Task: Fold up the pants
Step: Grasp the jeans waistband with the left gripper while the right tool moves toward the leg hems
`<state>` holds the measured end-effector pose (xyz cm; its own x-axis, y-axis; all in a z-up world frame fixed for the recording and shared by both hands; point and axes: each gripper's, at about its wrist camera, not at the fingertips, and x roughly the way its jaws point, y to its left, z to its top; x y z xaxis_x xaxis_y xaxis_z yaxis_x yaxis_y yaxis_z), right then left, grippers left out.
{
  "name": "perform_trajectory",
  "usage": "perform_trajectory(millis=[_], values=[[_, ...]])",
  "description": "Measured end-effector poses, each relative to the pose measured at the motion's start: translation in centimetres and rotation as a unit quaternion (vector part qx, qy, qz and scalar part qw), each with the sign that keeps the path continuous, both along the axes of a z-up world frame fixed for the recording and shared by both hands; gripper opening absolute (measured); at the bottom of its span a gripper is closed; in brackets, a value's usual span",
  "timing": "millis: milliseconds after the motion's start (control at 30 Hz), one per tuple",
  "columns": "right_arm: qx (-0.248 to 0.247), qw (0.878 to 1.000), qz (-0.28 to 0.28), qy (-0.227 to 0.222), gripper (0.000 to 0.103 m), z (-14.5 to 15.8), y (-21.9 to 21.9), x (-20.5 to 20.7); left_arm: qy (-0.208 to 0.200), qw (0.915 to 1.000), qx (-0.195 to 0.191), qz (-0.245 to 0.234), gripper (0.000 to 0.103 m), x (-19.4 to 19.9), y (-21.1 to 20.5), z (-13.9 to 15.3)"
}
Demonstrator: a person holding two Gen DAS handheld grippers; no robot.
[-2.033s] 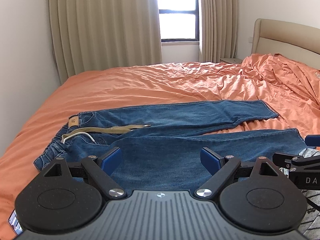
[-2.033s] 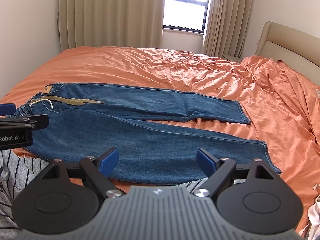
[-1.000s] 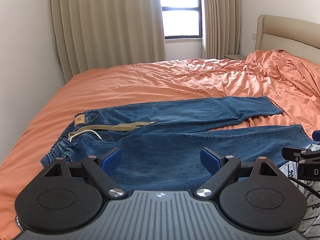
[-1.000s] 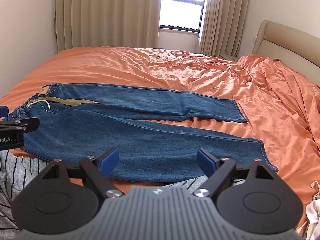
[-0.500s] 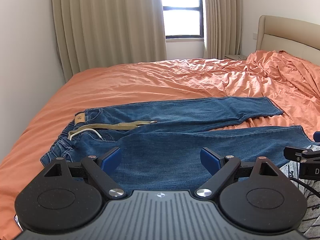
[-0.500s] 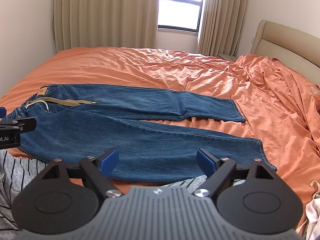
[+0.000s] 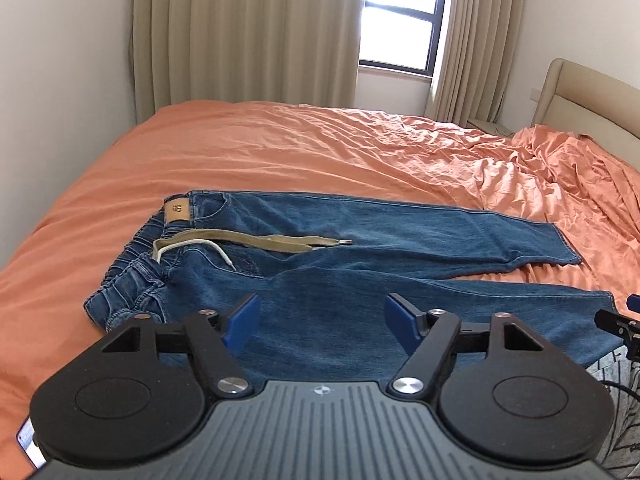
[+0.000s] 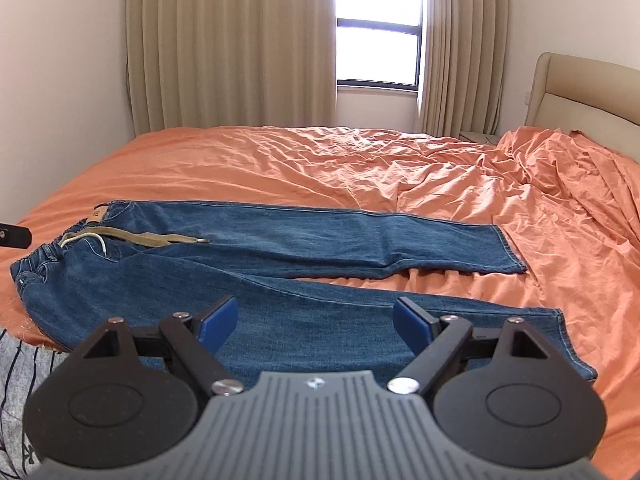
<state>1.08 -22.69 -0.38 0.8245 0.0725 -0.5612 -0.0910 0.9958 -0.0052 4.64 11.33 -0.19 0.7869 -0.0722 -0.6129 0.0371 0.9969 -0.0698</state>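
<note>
I hold my left gripper point(image 7: 322, 322) tilted downward above the near edge of the pants point(image 7: 360, 280). Its blue fingers point(image 7: 243, 320) have just been closing a little, yet they remain well apart with nothing between them and no contact with the denim. My right gripper point(image 8: 316, 326) hangs at a similar downward tilt over the near leg of the pants point(image 8: 320, 280), closer to the cuff; its fingers point(image 8: 218, 322) are spread wide and empty, clear of the fabric.

The blue jeans lie flat and unfolded across the bed point(image 8: 320, 160), waistband to the left, both legs running right, the far leg straight and the near leg angling toward me. A tan belt point(image 7: 256, 242) and a white drawstring point(image 7: 192, 246) rest across the waist, beside a tan label patch point(image 7: 178, 210) on the waistband.

Past the near edge of the pants, striped grey cloth point(image 8: 20, 380) shows at the bottom left of the right view.

The bed wears a wrinkled orange sheet, bunched up to the right of the pants near a beige padded headboard point(image 8: 580, 92). Behind the bed hang beige curtains point(image 8: 224, 40) around a bright window point(image 8: 378, 40).
</note>
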Motion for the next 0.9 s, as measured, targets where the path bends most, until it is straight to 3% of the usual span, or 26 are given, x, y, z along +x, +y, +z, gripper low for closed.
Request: perform_trajectory(millis=[100, 233, 333, 500, 600, 700, 833, 900], values=[[0.013, 1.000, 0.018, 0.013, 0.081, -1.1, -0.1, 2.6, 0.013, 0.9999, 0.008, -0.007, 0.071, 2.5, 3.3, -0.4], [0.042, 0.998, 0.023, 0.045, 0.081, -2.7, -0.4, 6.6, 0.028, 0.9992, 0.007, -0.028, 0.071, 5.9, 7.8, -0.9], [0.052, 0.996, 0.007, 0.069, 0.081, -4.2, -0.4, 9.2, 0.047, 0.9987, 0.001, -0.019, 0.073, 9.0, 12.0, -1.6], [0.046, 0.993, -0.018, 0.105, 0.081, -6.9, 0.2, 12.7, 0.097, 0.9938, -0.053, -0.011, 0.076, 14.9, 18.8, -5.2], [0.030, 0.991, -0.033, 0.124, 0.081, -8.4, 0.7, 14.5, 0.141, 0.9839, -0.109, -0.015, 0.079, 18.5, 22.6, -8.9], [0.021, 0.989, -0.046, 0.139, 0.081, -9.4, 1.0, 15.5, 0.168, 0.9668, -0.192, -0.018, 0.073, 20.5, 25.8, -12.1], [-0.007, 0.987, -0.054, 0.151, 0.081, -10.4, 1.6, 16.5, 0.172, 0.9394, -0.294, -0.041, 0.065, 21.5, 28.5, -14.7], [-0.017, 0.986, -0.057, 0.157, 0.081, -10.9, 1.8, 17.0, 0.175, 0.9314, -0.317, -0.040, 0.062, 22.0, 28.9, -15.4]])
